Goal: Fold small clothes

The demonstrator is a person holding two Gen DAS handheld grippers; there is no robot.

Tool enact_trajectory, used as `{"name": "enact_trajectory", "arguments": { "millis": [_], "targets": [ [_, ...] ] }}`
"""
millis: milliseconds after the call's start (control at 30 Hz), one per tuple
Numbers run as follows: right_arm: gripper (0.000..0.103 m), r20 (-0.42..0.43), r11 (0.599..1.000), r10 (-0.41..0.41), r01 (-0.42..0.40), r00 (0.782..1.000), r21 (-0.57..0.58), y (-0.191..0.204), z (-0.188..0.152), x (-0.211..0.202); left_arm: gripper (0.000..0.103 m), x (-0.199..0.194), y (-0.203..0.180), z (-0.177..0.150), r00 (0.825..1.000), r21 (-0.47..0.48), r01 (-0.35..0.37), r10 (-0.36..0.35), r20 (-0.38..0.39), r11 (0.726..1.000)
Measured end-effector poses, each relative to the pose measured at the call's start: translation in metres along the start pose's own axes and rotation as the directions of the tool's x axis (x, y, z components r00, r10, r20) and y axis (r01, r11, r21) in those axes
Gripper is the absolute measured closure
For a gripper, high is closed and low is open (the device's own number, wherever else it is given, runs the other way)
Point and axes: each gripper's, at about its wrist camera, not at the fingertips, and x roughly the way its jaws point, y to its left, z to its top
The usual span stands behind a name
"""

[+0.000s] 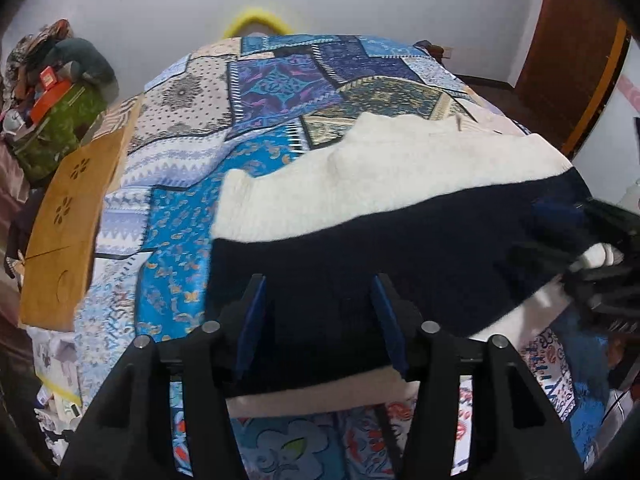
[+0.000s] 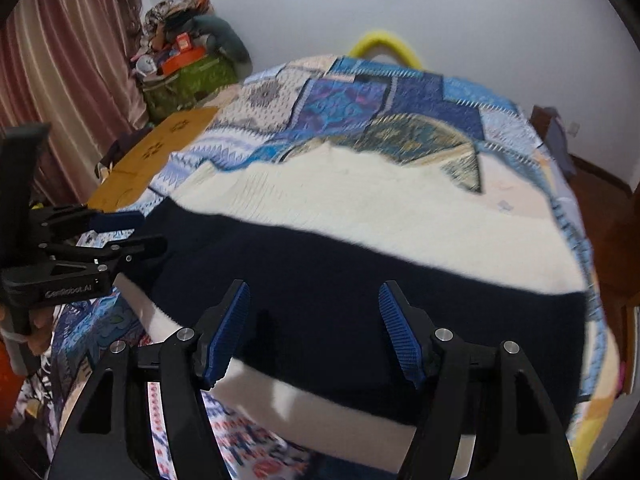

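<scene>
While both pairs of tongs hover apart with nothing between the pads, the left tongs and right tongs stand over the near dark band of the sweater, which lies spread flat on the bed's patchwork quilt. Beyond the navy band the knit turns cream. It looks soft, thick and light, likely to sag and stretch, so I would pinch the near hem at its two corners.

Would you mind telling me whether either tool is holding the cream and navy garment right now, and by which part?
Nothing is held. Both the left tool and the right tool stand open over the garment's navy band, pads clear of the cloth.
</scene>
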Motion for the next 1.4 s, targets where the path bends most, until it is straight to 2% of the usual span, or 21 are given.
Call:
{"name": "enact_trajectory", "arguments": {
  "millis": [67, 167, 267, 367, 433, 467, 600, 767, 833, 967, 1100, 1267, 1400],
  "targets": [
    [0.040, -0.025, 1.000, 0.008, -0.008, 1.000, 0.007, 0.003, -0.002, 0.011, 0.046, 0.006, -0.005, -0.001, 1.000, -0.002, 0.022, -0.022, -0.008, 1.000],
    [0.040, -0.034, 1.000, 0.002, -0.002, 0.999, 0.003, 0.004, -0.005, 0.015, 0.044, 0.017, -0.013, -0.004, 1.000, 0.018, 0.008, -0.008, -0.019, 1.000],
    [0.040, -0.061, 1.000, -0.022, 0.021, 0.998, -0.010, 0.001, -0.009, 0.019, 0.030, 0.021, -0.011, -0.006, 1.000, 0.021, -0.023, 0.023, 0.005, 1.000],
    [0.038, -0.063, 0.999, -0.048, 0.047, 0.997, -0.022, -0.005, -0.014, 0.014, 0.025, 0.021, -0.001, -0.009, 1.000, 0.000, -0.014, 0.014, 0.005, 1.000],
    [0.031, -0.054, 0.997, -0.070, 0.069, 0.996, -0.015, -0.011, -0.019, 0.007, 0.019, 0.020, 0.006, -0.012, 1.000, -0.015, -0.021, 0.021, 0.004, 1.000],
    [0.031, -0.051, 0.997, -0.079, 0.078, 0.996, -0.010, -0.015, -0.023, 0.003, 0.018, 0.019, 0.009, -0.014, 1.000, -0.020, -0.029, 0.029, 0.007, 0.999],
    [0.030, -0.051, 0.993, -0.117, 0.118, 0.992, 0.017, -0.035, -0.038, -0.012, 0.017, 0.015, 0.022, -0.023, 0.998, -0.047, -0.057, 0.058, 0.015, 0.997],
    [0.024, -0.047, 0.981, -0.156, 0.160, 0.987, 0.112, -0.070, -0.061, -0.034, 0.017, 0.013, 0.046, -0.038, 0.995, -0.166, -0.099, 0.102, 0.011, 0.981],
    [0.024, -0.043, 0.976, -0.148, 0.153, 0.988, 0.157, -0.084, -0.072, -0.045, 0.017, 0.012, 0.052, -0.043, 0.992, -0.182, -0.122, 0.126, 0.008, 0.976],
    [0.024, -0.027, 0.970, -0.168, 0.170, 0.985, 0.176, -0.093, -0.082, -0.064, 0.018, 0.009, 0.065, -0.054, 0.985, -0.203, -0.169, 0.172, -0.001, 0.964],
    [0.024, -0.023, 0.969, -0.181, 0.182, 0.983, 0.169, -0.092, -0.086, -0.071, 0.018, 0.001, 0.073, -0.061, 0.987, -0.219, -0.155, 0.162, 0.014, 0.963],
    [0.024, 0.004, 0.973, -0.191, 0.189, 0.982, 0.135, -0.075, -0.076, -0.073, 0.018, -0.024, 0.073, -0.062, 0.985, -0.222, -0.140, 0.159, 0.072, 0.965],
    [0.024, 0.041, 0.982, -0.168, 0.164, 0.985, 0.088, -0.053, -0.063, -0.074, 0.018, -0.035, 0.069, -0.066, 0.994, -0.264, -0.056, 0.078, 0.076, 0.963]
  ]
}}
